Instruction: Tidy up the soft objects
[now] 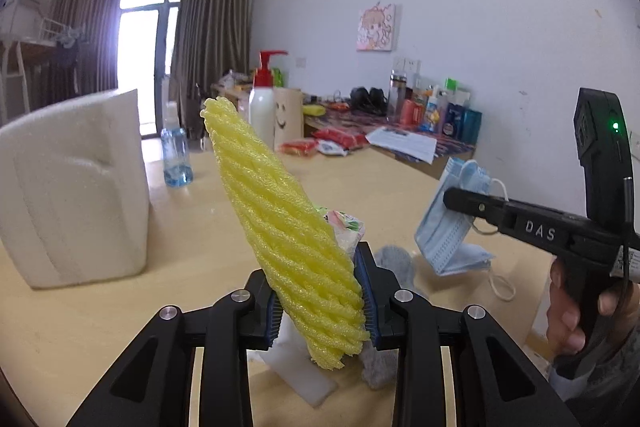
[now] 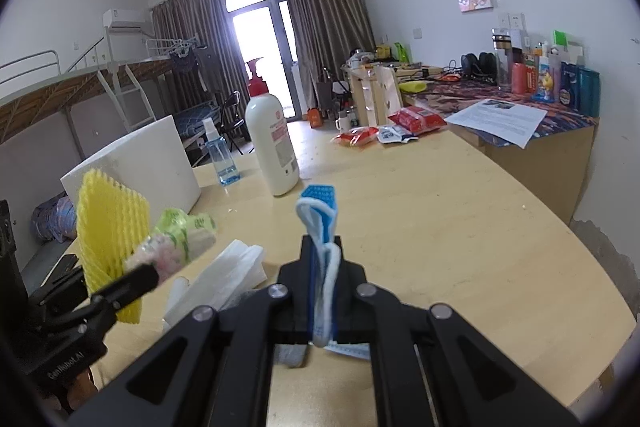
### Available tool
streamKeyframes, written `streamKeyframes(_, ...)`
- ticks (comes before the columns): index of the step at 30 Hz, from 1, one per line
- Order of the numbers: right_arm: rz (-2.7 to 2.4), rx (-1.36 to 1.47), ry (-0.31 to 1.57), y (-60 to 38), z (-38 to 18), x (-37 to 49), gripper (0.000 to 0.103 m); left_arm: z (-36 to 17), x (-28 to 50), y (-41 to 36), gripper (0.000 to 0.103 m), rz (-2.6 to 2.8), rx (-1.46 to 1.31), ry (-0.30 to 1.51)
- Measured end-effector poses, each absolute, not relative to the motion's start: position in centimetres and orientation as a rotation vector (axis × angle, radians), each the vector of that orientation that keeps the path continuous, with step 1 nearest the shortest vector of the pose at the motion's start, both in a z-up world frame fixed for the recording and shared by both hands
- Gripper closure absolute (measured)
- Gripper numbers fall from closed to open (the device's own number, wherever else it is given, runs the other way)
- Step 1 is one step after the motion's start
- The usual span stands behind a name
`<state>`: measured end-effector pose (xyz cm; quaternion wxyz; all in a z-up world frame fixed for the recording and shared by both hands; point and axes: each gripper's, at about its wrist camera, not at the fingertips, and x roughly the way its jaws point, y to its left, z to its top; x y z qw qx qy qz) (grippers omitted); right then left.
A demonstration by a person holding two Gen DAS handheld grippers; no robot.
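Left hand-held gripper [image 1: 320, 311] pinches yellow foam net [image 1: 280, 227] upright over the desk [image 1: 100, 327]; right hand-held gripper [image 2: 322, 291], at 3 o'clock, clamps blue mask [image 2: 320, 211] thinly by its edge, likely to slip.

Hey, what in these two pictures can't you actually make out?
- Grey cloth, left wrist view: mostly behind the left tool and its yellow foam net.
- Mask, right wrist view: seen edge-on in the shut right tool, lower part hidden.
- Bottle labels by the wall: too small to read.
- Printed packet, left wrist view: mostly behind the net.
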<state>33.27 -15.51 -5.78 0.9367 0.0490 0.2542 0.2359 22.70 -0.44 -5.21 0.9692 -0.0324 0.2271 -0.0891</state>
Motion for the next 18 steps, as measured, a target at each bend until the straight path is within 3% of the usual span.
streamKeyframes(2,0.476,0.1,0.522,-15.6,-5.9,33.3,0.095,-5.4,22.5,-0.2,0.064,-0.178,-0.069,0.455)
streamKeyframes(4,0.476,0.103,0.531,-15.5,-6.1,33.4,0.095,-5.4,22.1,0.1,0.039,-0.148,-0.07,0.441)
streamKeyframes(6,0.479,0.104,0.535,-15.5,-6.2,33.3,0.095,-5.2,21.5,0.5,0.026,-0.13,-0.086,0.41)
streamKeyframes(12,0.492,0.096,0.517,-15.4,-5.9,32.7,0.095,-5.6,22.2,1.3,0.027,-0.119,-0.124,0.454)
streamKeyframes(18,0.502,0.088,0.504,-15.4,-5.7,32.3,0.095,-6.8,24.7,2.8,0.034,-0.048,-0.199,0.582)
